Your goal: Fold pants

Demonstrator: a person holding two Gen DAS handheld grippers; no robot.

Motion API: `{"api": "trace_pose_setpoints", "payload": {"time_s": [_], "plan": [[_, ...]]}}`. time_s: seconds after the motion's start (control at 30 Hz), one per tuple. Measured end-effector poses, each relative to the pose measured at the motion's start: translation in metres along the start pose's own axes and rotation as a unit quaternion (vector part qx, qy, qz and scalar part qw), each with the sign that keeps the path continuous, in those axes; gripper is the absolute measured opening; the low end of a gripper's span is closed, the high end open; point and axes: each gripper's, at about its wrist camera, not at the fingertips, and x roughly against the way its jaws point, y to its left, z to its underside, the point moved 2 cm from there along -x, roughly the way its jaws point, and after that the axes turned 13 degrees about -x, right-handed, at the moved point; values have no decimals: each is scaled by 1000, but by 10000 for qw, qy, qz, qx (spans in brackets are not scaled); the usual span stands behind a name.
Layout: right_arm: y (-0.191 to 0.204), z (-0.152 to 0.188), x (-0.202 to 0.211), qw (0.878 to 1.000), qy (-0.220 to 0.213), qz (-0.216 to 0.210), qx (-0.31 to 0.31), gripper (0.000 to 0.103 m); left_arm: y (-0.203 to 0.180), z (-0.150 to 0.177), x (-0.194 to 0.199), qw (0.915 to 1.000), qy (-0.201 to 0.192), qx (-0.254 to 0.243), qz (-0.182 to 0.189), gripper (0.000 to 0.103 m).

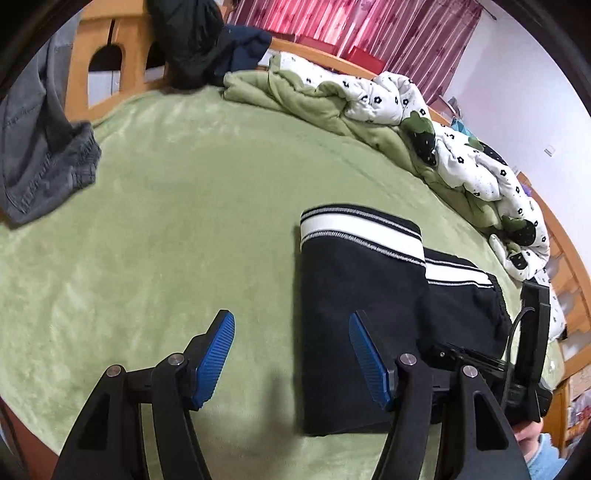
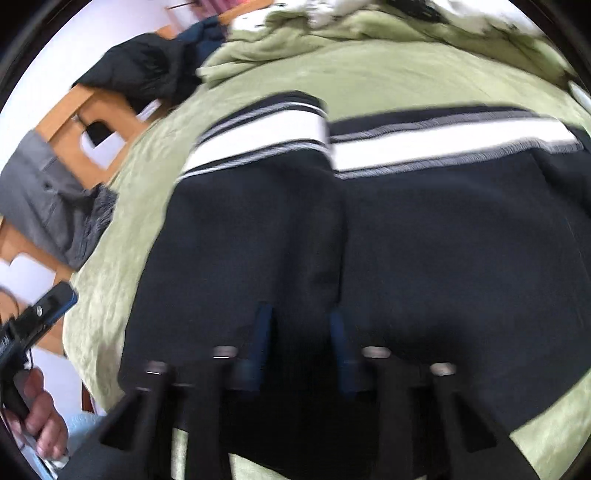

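Black pants [image 1: 362, 295] with a white side stripe lie folded on the green bedcover [image 1: 166, 184]. My left gripper [image 1: 290, 315] is open and holds nothing. It hovers over the pants' left edge, with one blue pad above the cover and the other above the black cloth. The right wrist view is blurred. In it my right gripper [image 2: 300, 317] points down at the pants [image 2: 443, 240] with a narrow gap between its fingers. Black cloth fills that gap, and whether the pads press it is unclear. The right gripper's body [image 1: 532, 332] sits at the pants' near right corner.
A grey garment [image 1: 40, 158] lies at the left edge of the bed. A dark jacket [image 1: 199, 44] hangs over the wooden bed frame [image 1: 107, 29]. A crumpled green and white quilt [image 1: 461, 155] runs along the far side. A person's hand [image 2: 37, 417] holds the left gripper.
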Motion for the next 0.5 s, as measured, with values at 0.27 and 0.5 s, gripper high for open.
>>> {"api": "trace_pose_setpoints", "payload": {"time_s": [0.27, 0.5], "plan": [[13, -9, 32, 9993, -299, -202, 111, 12, -11, -7, 6, 9982, 162, -442, -359, 62], [8, -17, 81, 9942, -835, -63, 680, 10, -17, 6, -3, 9994, 244, -227, -89, 62]]}}
